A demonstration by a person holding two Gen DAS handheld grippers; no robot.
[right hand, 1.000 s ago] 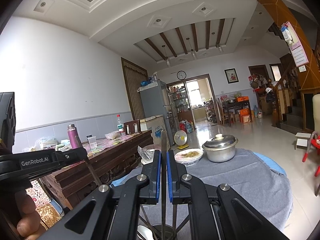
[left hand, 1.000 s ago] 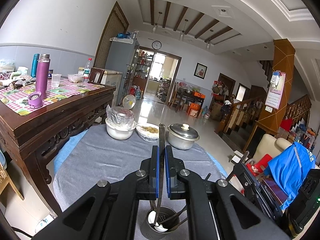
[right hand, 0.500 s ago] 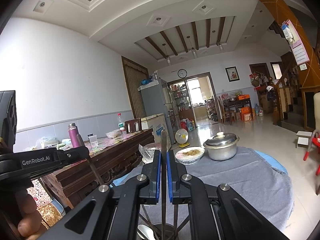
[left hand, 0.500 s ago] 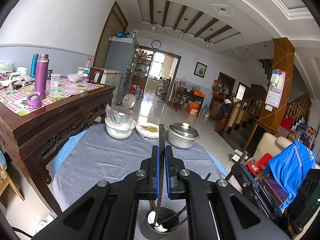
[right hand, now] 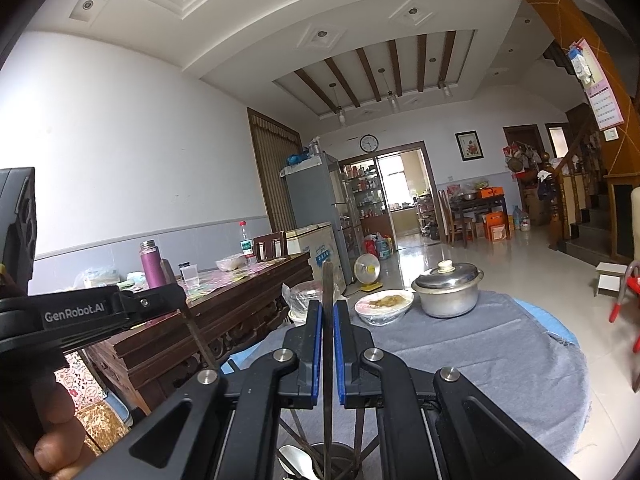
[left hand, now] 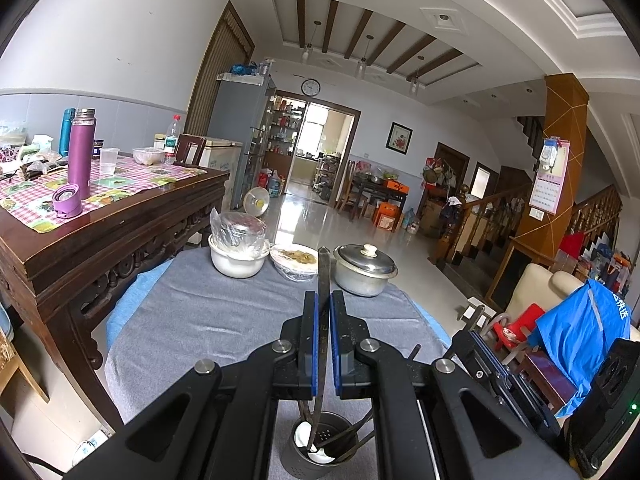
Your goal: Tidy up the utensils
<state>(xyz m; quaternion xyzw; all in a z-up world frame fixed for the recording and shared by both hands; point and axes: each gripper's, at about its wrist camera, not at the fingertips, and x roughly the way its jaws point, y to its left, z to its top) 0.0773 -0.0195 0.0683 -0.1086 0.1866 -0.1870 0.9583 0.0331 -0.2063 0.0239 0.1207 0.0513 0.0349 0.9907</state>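
Right, both your grippers, left (left hand: 324,344) & right (right hand: 327,348), have fingers clamped on a dark flat chopstick each (left hand: 322,300) (right hand: 327,320), upright over the perforated steel utensil cup (left hand: 320,454). Next, I'd judge: lower w/ tips inside the rim, then let go.

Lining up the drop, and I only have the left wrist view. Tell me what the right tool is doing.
Observer: The right tool is shut on a dark chopstick, which stands upright between its blue pads.
Operator: Say where its lower end goes.
Observer: Down into the utensil holder at the bottom edge of the right wrist view.
Operator: Now describe my left tool from the side.
Observer: The left tool grips a second chopstick, which slants down towards the right tool and disappears behind it.
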